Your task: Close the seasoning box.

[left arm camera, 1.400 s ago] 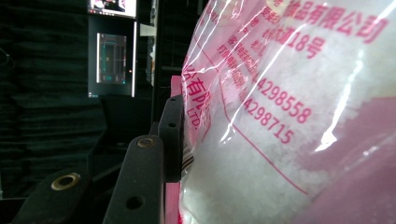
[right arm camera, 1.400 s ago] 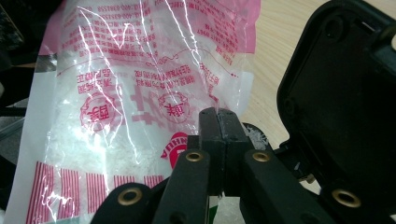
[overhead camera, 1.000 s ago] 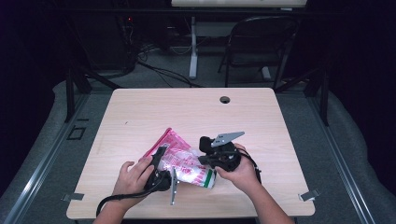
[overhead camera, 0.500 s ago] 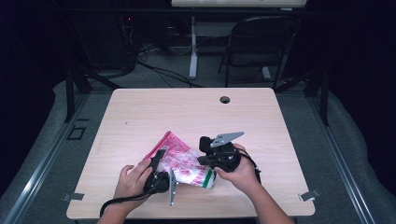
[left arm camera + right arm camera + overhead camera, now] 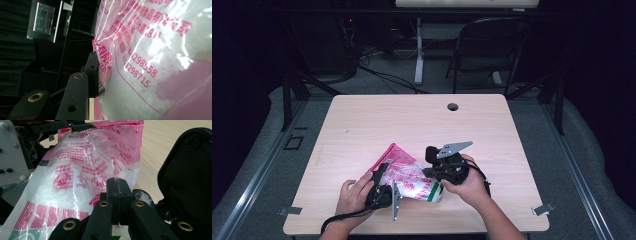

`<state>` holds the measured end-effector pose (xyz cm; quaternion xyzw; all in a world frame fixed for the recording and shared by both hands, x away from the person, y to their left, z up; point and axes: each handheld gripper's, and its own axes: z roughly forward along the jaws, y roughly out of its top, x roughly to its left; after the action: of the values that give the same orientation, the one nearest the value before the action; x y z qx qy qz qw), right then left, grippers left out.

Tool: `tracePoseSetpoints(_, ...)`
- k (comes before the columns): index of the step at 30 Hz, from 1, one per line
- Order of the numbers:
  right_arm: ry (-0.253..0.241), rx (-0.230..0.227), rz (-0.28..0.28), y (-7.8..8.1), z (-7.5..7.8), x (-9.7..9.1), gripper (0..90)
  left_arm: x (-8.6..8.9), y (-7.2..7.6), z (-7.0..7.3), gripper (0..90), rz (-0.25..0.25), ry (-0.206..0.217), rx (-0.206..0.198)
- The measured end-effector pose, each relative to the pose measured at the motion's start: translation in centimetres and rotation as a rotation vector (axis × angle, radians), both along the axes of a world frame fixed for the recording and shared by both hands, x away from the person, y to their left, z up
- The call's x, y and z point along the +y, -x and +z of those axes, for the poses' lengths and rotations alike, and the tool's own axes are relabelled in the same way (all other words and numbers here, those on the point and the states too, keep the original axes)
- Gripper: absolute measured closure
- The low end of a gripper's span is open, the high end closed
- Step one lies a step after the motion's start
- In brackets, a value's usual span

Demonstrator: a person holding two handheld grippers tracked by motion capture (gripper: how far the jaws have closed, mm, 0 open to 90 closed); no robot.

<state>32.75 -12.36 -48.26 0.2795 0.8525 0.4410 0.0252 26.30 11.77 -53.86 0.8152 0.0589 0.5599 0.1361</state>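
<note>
A clear and pink plastic bag (image 5: 409,177) of white granules lies on its side near the front edge of the wooden table (image 5: 412,125). My left gripper (image 5: 386,172) comes at it from the left. In the left gripper view one black finger (image 5: 91,72) presses against the bag (image 5: 155,62), and the other finger is hidden behind it. My right gripper (image 5: 430,178) reaches in from the right. Its jaws (image 5: 117,183) are closed together on a thin fold of the bag's film (image 5: 82,170). The left gripper's fingers (image 5: 62,126) hold the bag's far end.
A round cable hole (image 5: 453,106) sits in the table's far middle. A dark chair (image 5: 492,50) and a desk leg (image 5: 418,50) stand beyond the table. The far half of the tabletop lies bare. A black housing (image 5: 187,170) stands close on the right of the right gripper view.
</note>
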Motion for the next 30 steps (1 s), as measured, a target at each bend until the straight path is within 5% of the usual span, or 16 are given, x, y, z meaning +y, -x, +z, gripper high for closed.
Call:
tracePoseSetpoints(21,0.003,0.002,0.008,0.1,0.0,0.2,90.0,0.2,0.0,-1.0,67.0,-0.003,0.061,0.060)
tracePoseSetpoints(30,0.004,0.012,0.016,0.1,0.0,0.3,90.0,0.5,-0.2,-1.4,67.5,-0.011,0.130,0.115)
